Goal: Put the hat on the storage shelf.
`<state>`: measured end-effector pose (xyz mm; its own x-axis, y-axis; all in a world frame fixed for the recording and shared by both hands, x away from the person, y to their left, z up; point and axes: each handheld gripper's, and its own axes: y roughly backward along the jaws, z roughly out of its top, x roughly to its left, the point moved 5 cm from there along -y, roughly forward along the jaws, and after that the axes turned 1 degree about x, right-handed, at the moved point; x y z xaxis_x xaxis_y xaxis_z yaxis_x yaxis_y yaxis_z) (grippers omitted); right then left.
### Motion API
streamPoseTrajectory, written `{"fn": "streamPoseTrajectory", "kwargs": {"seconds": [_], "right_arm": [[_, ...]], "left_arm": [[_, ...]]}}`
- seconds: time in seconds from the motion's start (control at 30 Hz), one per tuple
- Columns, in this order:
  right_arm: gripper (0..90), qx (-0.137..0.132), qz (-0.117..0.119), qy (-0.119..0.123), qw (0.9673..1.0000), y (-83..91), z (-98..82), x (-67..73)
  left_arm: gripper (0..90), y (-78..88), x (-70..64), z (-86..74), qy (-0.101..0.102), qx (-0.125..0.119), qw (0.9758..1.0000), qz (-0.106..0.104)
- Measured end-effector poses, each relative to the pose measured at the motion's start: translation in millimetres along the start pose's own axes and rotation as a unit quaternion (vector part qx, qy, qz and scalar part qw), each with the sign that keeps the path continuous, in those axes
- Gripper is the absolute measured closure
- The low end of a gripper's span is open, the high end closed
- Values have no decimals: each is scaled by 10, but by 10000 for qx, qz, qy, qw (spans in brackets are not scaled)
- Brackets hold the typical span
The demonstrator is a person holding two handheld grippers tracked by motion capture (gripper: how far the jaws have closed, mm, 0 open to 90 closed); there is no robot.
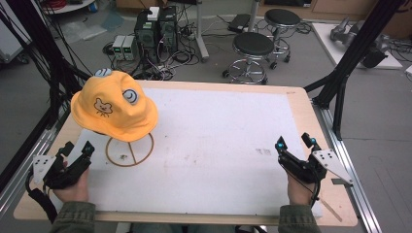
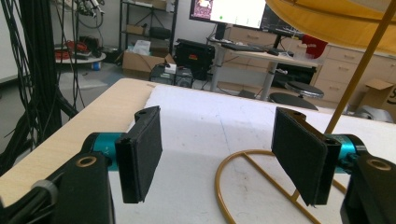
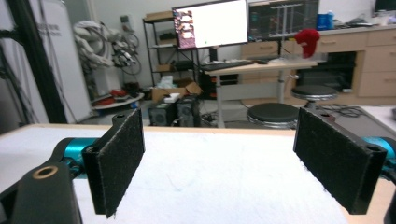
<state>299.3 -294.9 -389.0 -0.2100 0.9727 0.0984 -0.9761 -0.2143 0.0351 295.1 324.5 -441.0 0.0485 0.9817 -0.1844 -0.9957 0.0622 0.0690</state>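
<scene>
Yellow is the hat (image 1: 114,104), a soft one with a small drawn animal on the front and two pale round eyes on top. It sits on a thin golden wire stand (image 1: 130,150) at the far left part of the counter (image 1: 301,104), over the edge of the white mat (image 1: 218,145) that covers most of the wooden top. The round foot of the stand lies flat on the mat.

The left claw (image 1: 77,148) is near the left front corner, just beside the foot of the stand, and its jaws stand wide apart with nothing between them. In the left gripper view the ring of the stand (image 2: 261,186) lies close before the jaws and the rod rises at the right.

The right claw (image 1: 296,142) is near the right front edge, well apart from the hat, also spread wide and holding nothing.
</scene>
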Motion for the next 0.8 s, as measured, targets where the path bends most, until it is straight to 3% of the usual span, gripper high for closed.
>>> {"fn": "streamPoseTrajectory", "kwargs": {"seconds": [0.17,0.33,0.5,0.8], "right_arm": [[152,292,-330,-153,9989,56,-258,-106],[148,486,-520,-25,9975,60,-388,-146],[142,576,-453,180,9972,48,-438,-116],[130,727,-437,118,9963,27,-488,-151]], "left_arm": [[336,-33,-7,0,17,-6,10000,-25],[335,-53,-46,-10,-30,27,10000,-91],[336,-61,-48,-18,-26,51,9999,-93],[335,-45,-50,-27,12,83,9999,-106]]}}
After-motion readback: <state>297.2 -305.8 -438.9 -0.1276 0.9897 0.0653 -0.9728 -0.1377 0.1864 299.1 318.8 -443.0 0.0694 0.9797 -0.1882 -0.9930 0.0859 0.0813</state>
